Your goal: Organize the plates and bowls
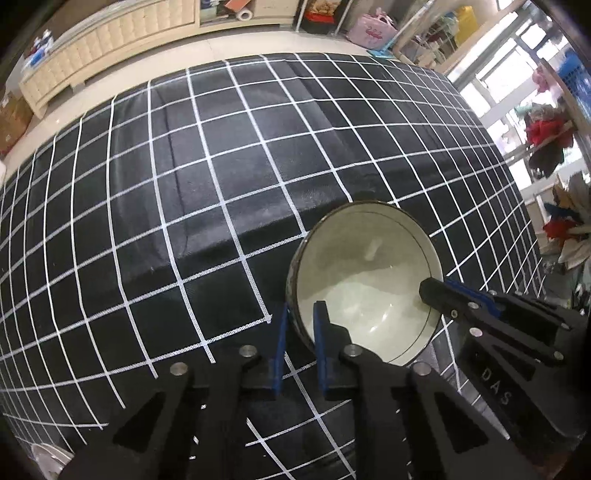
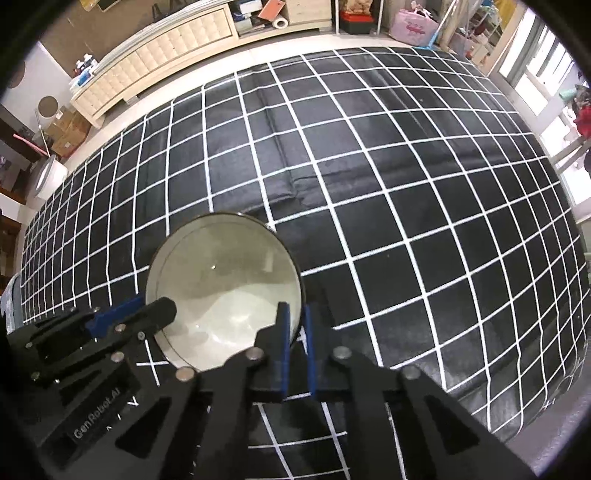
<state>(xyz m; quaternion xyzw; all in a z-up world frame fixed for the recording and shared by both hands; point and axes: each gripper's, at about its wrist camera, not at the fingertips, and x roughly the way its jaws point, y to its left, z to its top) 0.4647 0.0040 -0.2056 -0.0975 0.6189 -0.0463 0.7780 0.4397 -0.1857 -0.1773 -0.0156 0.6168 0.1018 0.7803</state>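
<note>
A white bowl [image 1: 365, 266] with a dark outer wall and a thin dark rim stands upright on the black checked cloth [image 1: 184, 184]. My left gripper [image 1: 300, 326] is shut on the bowl's left rim, one blue pad outside the wall and one inside. The right gripper [image 1: 437, 293] reaches in from the right and grips the opposite rim. In the right wrist view the same bowl [image 2: 221, 273] sits left of centre. There my right gripper [image 2: 295, 326] is shut on its right rim, while the left gripper [image 2: 155, 314] holds the left rim.
The cloth with its white grid [image 2: 406, 184] covers the whole table and falls off at the near right edge. A white plate [image 1: 48, 461] shows at the bottom left corner. Beyond the table are a cream cabinet [image 1: 103, 48], a pink bag [image 2: 415, 24] and cluttered shelves.
</note>
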